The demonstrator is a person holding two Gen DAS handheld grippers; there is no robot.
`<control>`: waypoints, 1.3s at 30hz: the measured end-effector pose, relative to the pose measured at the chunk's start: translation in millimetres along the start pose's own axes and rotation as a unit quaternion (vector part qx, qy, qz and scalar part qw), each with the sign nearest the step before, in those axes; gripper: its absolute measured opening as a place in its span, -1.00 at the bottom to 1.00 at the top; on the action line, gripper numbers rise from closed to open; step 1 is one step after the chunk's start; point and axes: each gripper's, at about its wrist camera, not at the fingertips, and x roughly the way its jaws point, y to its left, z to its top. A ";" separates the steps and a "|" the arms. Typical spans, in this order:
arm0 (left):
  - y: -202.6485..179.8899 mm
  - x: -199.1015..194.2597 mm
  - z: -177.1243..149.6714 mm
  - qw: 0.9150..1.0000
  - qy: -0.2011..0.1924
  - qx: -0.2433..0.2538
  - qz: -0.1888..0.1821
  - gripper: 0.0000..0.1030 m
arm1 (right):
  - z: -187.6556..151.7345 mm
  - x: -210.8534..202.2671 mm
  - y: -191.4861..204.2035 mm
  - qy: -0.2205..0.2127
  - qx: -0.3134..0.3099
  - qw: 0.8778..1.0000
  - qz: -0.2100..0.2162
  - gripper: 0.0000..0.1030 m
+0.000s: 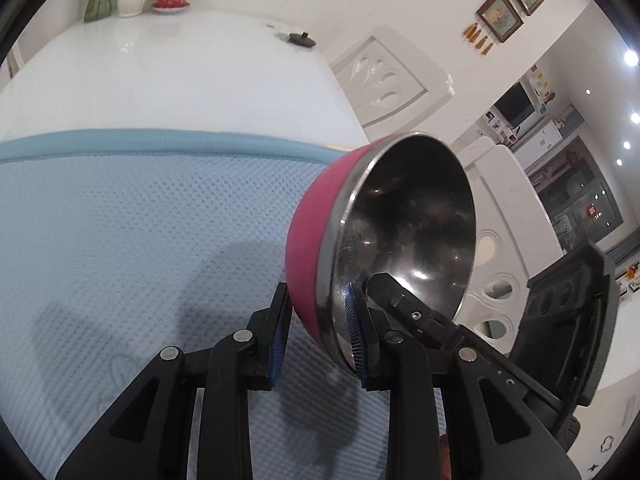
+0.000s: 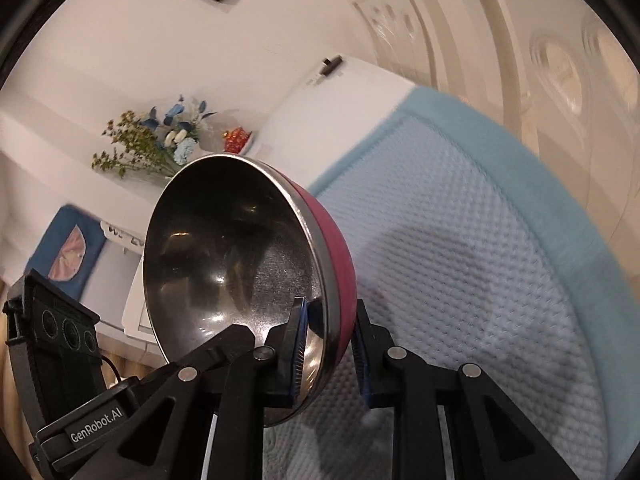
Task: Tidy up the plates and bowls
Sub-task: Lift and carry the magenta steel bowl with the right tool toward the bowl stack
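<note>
Above the blue mat [image 1: 140,240], my left gripper [image 1: 320,336] and right gripper [image 2: 330,354] each pinch a rim of the pink steel-lined bowl [image 1: 316,224], lifted on edge, the white surface [image 1: 180,72] beyond.

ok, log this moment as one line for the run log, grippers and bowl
left gripper: shut on pink bowl rim | right gripper: shut on same bowl's rim | bowl: tilted on edge above blue mat
</note>
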 end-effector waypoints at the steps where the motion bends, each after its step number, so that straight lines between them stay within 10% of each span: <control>1: -3.2 -5.8 -0.6 1.000 -0.004 0.003 0.000 -0.53 | -0.6 -5.1 4.2 -0.002 -0.006 1.000 0.000 -0.58; 20: -53.2 -101.6 -40.7 0.997 -0.031 0.059 -0.028 -0.41 | -35.3 -139.8 93.8 -0.086 -0.074 0.994 0.008 -0.58; 39: -18.0 -182.6 -113.2 0.994 -0.021 0.109 -0.018 -0.33 | -170.4 -202.4 161.9 -0.110 -0.128 0.986 -0.012 -0.58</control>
